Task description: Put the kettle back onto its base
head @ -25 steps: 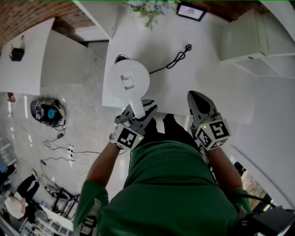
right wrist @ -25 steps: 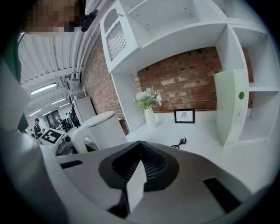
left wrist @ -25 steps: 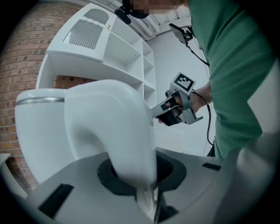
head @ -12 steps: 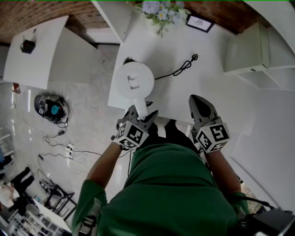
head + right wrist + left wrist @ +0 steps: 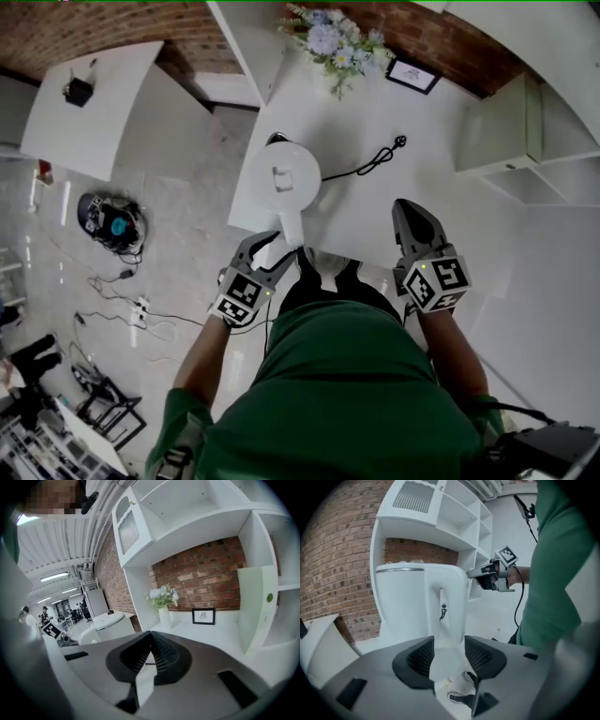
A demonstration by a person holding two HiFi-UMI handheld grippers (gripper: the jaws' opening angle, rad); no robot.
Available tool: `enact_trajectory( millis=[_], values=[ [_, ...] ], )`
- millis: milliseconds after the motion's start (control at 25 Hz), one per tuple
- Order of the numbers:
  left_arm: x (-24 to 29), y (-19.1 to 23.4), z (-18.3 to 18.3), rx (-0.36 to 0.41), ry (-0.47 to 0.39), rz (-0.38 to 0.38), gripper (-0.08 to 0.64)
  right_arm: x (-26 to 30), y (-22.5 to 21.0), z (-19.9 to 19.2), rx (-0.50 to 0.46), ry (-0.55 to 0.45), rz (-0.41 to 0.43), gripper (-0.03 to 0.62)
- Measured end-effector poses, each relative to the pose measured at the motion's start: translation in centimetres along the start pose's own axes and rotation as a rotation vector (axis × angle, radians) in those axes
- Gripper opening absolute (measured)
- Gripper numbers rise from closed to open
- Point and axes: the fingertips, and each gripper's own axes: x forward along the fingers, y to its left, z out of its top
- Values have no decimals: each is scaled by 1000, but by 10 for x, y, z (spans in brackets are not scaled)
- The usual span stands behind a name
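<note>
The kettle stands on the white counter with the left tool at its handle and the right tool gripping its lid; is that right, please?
No: the right gripper view shows the right tool shut on nothing, away from the lid. The kettle stands on the white counter, with the left tool opening its jaws around the handle.

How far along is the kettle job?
Looks done: kettle stands upright on the counter; its seating underneath is hidden. In hand: left gripper jaws are opening, handle between them, pads clear. Right gripper is shut and empty. Left: withdraw the left gripper.
</note>
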Motion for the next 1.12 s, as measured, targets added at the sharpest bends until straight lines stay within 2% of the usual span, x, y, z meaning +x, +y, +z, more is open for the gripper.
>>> enact_trajectory(
  millis=[80,120,200,280,320,400,480,680,880,1120],
  values=[
    [-16,11,1,1,0,53,206,0,1,9,-3,-16,5,21],
    [-25,21,5,-2,-10,106,206,0,1,14,-5,-25,7,21],
    [-50,52,19,-22,-56,278,204,-1,2,24,-12,-46,11,21],
    [-81,84,43,-62,-140,462,199,-1,3,34,-20,-66,16,21],
    [-96,97,59,-86,-197,528,186,-1,4,39,-25,-77,19,21],
    [-122,111,90,-129,-311,602,150,-2,6,50,-33,-98,26,21],
    [-140,118,119,-143,-396,632,130,-2,8,61,-45,-123,33,21],
    [-158,118,179,-123,-553,656,105,-7,12,93,-85,-186,41,21],
    [-162,110,217,-105,-612,675,71,-19,11,129,-114,-267,50,21],
    [-168,101,262,-59,-652,672,67,-37,2,178,-135,-378,39,21]
  ],
)
